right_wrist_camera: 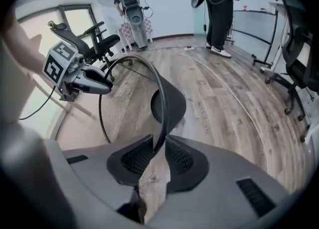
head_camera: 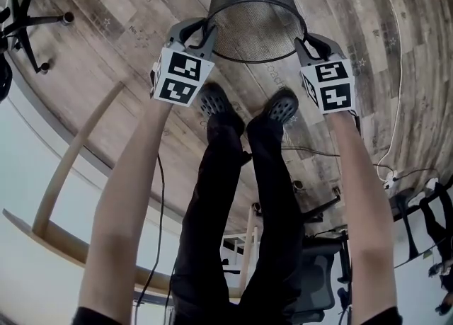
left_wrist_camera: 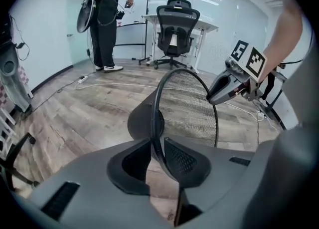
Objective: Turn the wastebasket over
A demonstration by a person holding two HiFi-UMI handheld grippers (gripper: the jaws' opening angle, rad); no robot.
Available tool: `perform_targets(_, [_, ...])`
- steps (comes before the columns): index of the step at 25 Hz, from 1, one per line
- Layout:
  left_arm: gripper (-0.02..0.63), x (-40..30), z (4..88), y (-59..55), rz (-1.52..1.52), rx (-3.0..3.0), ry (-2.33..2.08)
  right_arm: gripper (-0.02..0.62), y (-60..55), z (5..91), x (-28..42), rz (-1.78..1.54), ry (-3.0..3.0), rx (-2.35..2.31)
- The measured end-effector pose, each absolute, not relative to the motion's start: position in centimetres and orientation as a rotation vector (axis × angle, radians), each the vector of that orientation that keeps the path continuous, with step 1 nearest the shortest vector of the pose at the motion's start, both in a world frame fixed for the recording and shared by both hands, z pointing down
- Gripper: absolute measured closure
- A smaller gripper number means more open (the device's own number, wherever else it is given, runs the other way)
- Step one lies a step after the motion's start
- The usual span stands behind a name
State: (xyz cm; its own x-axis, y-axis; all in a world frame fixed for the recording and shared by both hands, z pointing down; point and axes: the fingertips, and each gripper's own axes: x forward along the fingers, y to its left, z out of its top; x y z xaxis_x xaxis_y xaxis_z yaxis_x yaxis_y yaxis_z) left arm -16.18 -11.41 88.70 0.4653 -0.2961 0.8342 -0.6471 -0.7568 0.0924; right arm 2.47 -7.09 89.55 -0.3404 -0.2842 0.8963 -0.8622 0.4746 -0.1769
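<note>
Wastebasket (head_camera: 251, 26) is black wire mesh and sits out over the wooden floor (head_camera: 127, 26), just past the toes of the person's shoes (head_camera: 212, 100). Its open mouth is tipped toward the head camera, so you look straight down inside it. The far end with the base is chopped off by the top edge of the head view. I honestly can't tell whether it's resting on the boards or hanging a bit clear of them.

The left gripper (head_camera: 207, 32) is pinched on the rim at the left side, and the right gripper (head_camera: 303, 39) is pinched on the opposite side. In the left gripper view, the thin rim wire runs right down between the pads of the left gripper (left_wrist_camera: 158, 155), squeezed there. Everything of the wastebasket (left_wrist_camera: 192, 108) below that point is hidden behind the grey gripper body. The right gripper (left_wrist_camera: 219, 91) pokes in from across the hoop.

It's the same deal in the right gripper view. The right gripper (right_wrist_camera: 158, 155) has the rim nipped between its pads, the wastebasket (right_wrist_camera: 124, 98) arcs away above it, and the left gripper (right_wrist_camera: 107, 87) is on the far side.

In the background there's an office chair (left_wrist_camera: 174, 33) and a person standing (left_wrist_camera: 104, 23), and a white cable (head_camera: 396, 69) trails across the floor. Both gripper views are heavily bent at the edges, so anything near the borders is mush.
</note>
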Motion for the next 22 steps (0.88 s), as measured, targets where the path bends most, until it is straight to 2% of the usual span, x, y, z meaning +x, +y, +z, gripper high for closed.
perform_targets(1, [0.512, -16.1, 88.9, -10.2, 1.207, 2.303, -0.753, 0.505, -5.9, 89.9, 2.5, 0.872, -1.856, 0.921])
perform_targets(4, [0.442, -16.1, 89.5, -6.7, 1.174, 2.223, -0.672, 0.505, -3.2, 91.0, 2.3, 0.927, -1.852, 0.821])
perform_targets(10, [0.455, -16.8, 93.5, -0.7, 1.132, 2.049, -0.625, 0.503, 0.5, 94.6, 1.8, 1.052, -1.789, 0.807])
perform_targets(11, [0.469, -16.9, 94.3, 0.2, 1.140, 2.031, -0.615, 0.500, 1.2, 95.4, 1.6, 1.050, -1.775, 0.804])
perform_targets(22, [0.468, -17.2, 99.8, 5.0, 1.213, 2.002, -0.594, 0.472, 5.4, 100.3, 1.0, 0.924, -1.722, 0.683])
